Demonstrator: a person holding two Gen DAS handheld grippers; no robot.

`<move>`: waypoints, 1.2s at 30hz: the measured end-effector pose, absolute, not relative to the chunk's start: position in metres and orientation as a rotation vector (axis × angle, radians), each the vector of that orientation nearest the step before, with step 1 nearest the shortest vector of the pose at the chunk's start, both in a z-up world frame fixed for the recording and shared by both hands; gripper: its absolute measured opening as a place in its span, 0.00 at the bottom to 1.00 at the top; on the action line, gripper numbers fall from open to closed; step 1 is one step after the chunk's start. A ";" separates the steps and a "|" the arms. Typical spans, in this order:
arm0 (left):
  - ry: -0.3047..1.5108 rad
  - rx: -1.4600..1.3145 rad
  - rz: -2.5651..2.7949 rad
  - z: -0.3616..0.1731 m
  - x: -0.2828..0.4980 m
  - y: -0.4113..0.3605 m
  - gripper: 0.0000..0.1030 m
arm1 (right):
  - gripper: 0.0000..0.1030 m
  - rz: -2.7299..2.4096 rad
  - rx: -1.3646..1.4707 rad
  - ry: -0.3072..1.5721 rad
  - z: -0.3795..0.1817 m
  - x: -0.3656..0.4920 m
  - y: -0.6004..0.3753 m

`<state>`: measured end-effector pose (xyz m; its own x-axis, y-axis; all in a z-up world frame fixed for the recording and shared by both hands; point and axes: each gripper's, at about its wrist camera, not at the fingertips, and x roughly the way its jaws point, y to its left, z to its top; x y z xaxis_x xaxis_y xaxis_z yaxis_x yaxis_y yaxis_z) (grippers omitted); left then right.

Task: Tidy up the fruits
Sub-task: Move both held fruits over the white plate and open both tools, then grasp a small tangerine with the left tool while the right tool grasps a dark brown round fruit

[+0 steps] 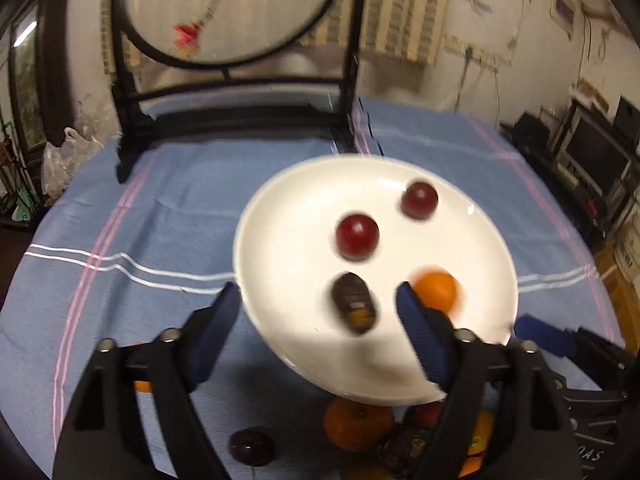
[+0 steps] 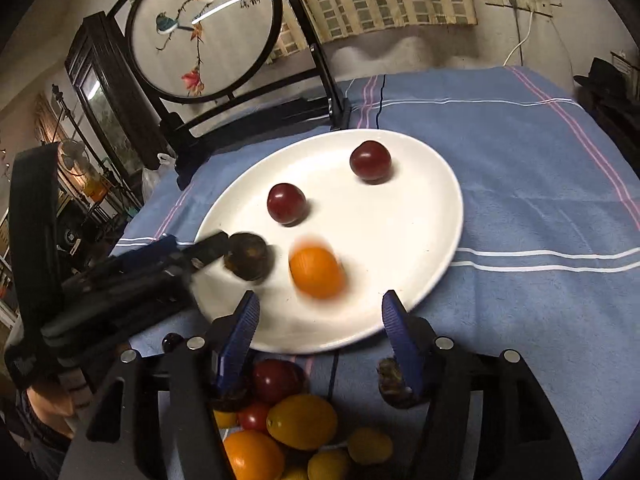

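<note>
Both jaws spread wide, gripping nothing: left gripper (image 1: 318, 296) straddling a dark brown fruit (image 1: 354, 304) on the white plate (image 1: 280, 216), right gripper (image 2: 318, 312) just short of a blurred orange fruit (image 2: 317, 272), apparently just released and perhaps rolling. Two red plums (image 2: 287, 204) farther back on the plate. Looks like the placing step of the sorting, part done. More to fetch: heap of yellow, orange and red fruits (image 2: 302, 422) on the blue cloth (image 2: 520, 200) below the grippers. Next: reach back to the heap, close gently on one round fruit.

A round embroidered screen (image 2: 202, 36) stands before pale walls (image 2: 400, 52).
</note>
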<state>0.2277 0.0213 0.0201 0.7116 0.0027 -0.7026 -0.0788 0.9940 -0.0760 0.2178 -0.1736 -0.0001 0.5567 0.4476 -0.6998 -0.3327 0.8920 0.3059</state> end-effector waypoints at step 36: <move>0.858 -0.075 0.162 -0.010 0.155 0.104 0.85 | 0.75 0.379 0.082 0.868 -0.007 0.174 -0.214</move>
